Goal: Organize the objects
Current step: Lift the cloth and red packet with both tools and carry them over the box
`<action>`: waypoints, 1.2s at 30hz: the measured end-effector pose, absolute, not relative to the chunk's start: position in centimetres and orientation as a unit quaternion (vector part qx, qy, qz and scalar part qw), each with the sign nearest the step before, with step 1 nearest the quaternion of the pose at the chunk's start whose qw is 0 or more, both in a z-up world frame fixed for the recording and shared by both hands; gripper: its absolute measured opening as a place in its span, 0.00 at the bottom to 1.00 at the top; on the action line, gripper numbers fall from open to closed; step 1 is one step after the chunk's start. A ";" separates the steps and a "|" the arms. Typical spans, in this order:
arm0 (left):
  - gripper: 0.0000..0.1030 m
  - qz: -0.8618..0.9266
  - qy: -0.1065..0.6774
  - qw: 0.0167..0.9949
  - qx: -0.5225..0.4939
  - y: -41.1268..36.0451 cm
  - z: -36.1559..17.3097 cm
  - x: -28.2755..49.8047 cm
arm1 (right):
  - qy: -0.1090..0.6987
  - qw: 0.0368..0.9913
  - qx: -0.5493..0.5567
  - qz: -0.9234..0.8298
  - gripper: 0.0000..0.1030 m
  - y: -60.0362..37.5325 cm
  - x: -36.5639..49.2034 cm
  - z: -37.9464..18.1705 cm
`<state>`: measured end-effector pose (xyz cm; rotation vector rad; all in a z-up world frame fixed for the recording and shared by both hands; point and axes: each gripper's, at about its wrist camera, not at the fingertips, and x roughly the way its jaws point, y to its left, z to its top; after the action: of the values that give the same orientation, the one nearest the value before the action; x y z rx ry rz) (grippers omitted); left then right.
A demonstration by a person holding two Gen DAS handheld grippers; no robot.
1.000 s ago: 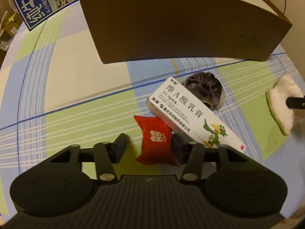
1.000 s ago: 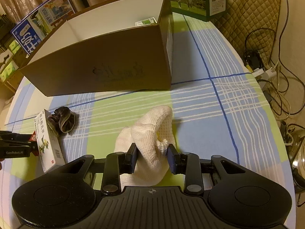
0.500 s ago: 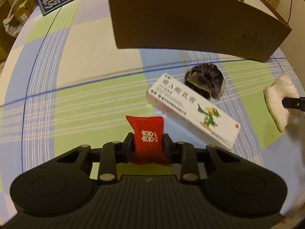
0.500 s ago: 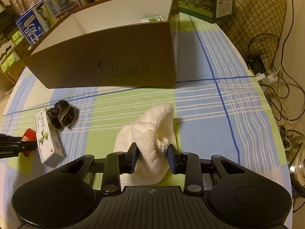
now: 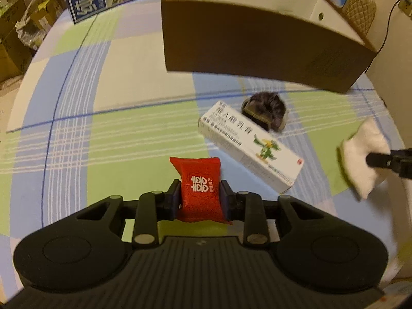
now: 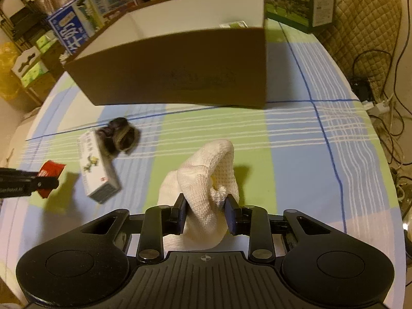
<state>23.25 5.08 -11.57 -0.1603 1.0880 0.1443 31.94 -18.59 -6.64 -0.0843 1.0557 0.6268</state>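
Gripping red packet (image 5: 200, 190) and white cloth (image 6: 206, 180), near box rim (image 6: 164, 36).

Table laid out in front of an open cardboard box

The cardboard box (image 6: 180, 69) stands at the far side of the table (image 6: 296, 139), with a small carton (image 6: 233, 25) inside at its right end. Before the box lies a scrunchie (image 5: 265, 110), touching the ointment box (image 5: 251, 145) nearer to me. Left of that, the left gripper (image 5: 199, 198) holds a sachet (image 5: 199, 190); to the right, the right gripper (image 6: 206, 213) holds a knitted cloth (image 6: 206, 180). Milk cartons (image 6: 85, 23) stand behind the box.
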 end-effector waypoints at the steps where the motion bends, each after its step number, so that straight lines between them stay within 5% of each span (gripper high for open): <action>1: 0.26 0.067 0.512 0.853 -0.075 5.0 -11.1 23.2 | 0.492 0.817 -0.039 0.298 0.27 -18.5 31.8 -6.3; 36: 0.26 0.019 0.403 0.914 -0.030 3.3 -1.5 32.6 | 0.327 0.872 -0.136 0.338 0.27 -13.3 43.5 5.5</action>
<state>32.64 3.34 -1.52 -0.0615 0.8305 0.0396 43.51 -13.29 5.47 -0.2849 0.6835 0.7055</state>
